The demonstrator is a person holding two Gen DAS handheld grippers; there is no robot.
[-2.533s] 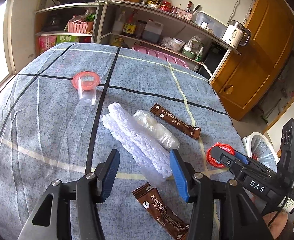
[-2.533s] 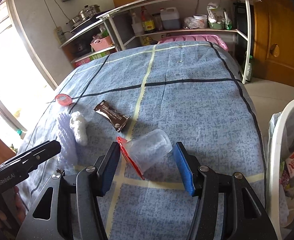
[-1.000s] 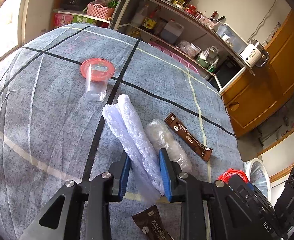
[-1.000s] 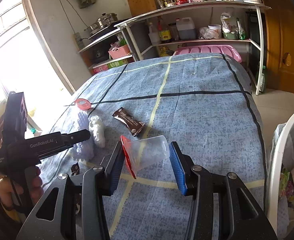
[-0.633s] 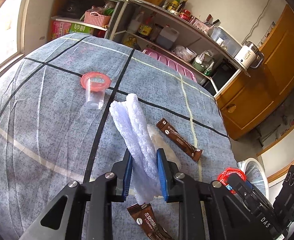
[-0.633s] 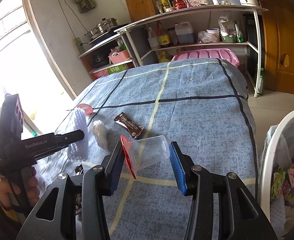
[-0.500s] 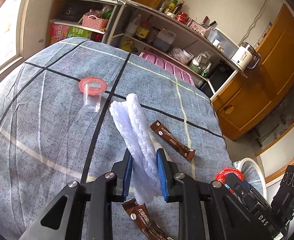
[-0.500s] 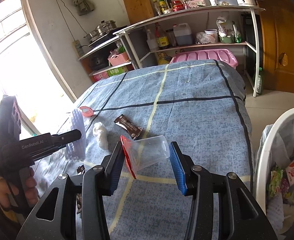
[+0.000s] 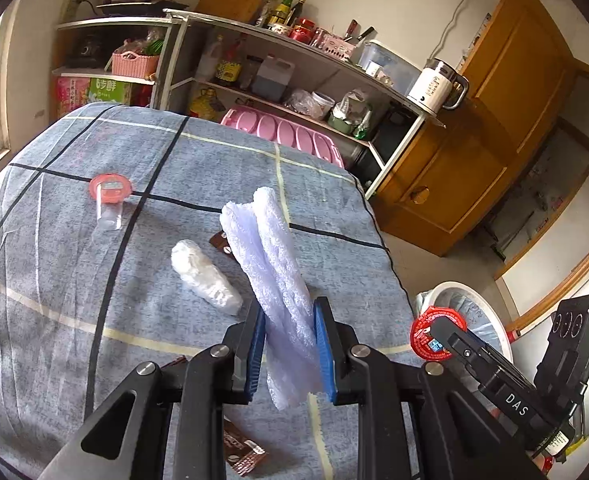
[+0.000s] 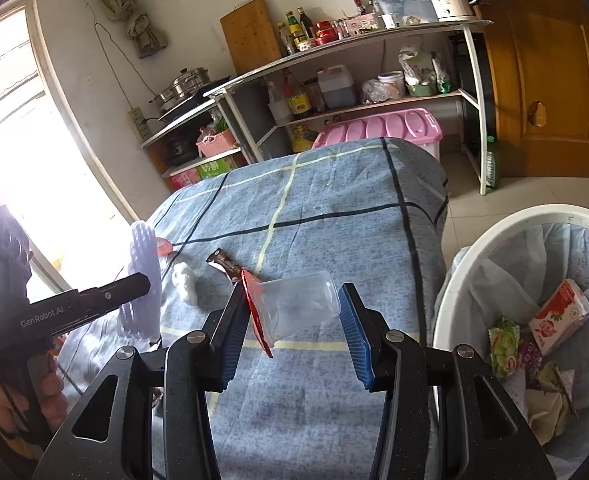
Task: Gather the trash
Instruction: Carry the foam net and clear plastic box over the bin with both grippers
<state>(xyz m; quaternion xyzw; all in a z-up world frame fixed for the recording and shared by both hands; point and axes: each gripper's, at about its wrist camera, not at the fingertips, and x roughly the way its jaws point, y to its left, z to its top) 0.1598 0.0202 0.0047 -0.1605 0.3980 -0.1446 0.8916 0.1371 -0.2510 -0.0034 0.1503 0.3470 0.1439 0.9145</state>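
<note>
Left wrist view: the left gripper (image 9: 290,354) is clamped on a long white foam sleeve (image 9: 272,276), which sticks up and forward from between the blue pads, lifted clear of the tabletop (image 9: 54,280). Under the gripper's frame a brown snack wrapper (image 9: 244,452) lies on the blue checked cloth. Just beyond the pads, to the left, sits a crumpled white plastic wad (image 9: 204,276), and a second brown wrapper (image 9: 220,242) peeks out from behind the sleeve. Farther back on the left, a clear cup with a red lid (image 9: 110,196) lies on its side. At the right edge of this view the right gripper shows from the side, with a red lid at its tip, over the white trash bin (image 9: 474,320). Right wrist view: the right gripper (image 10: 294,320) grips a clear plastic cup (image 10: 298,310) lying sideways between its pads, the peeled red lid hanging at the left pad, held above the cloth near the table's edge. Beside it on the right stands the bin (image 10: 454,280), lined with a bag and holding a juice carton (image 10: 560,316) and crumpled wrappers. Behind the table are a pink crate (image 10: 382,128) and cluttered kitchen shelves (image 10: 354,60).
</note>
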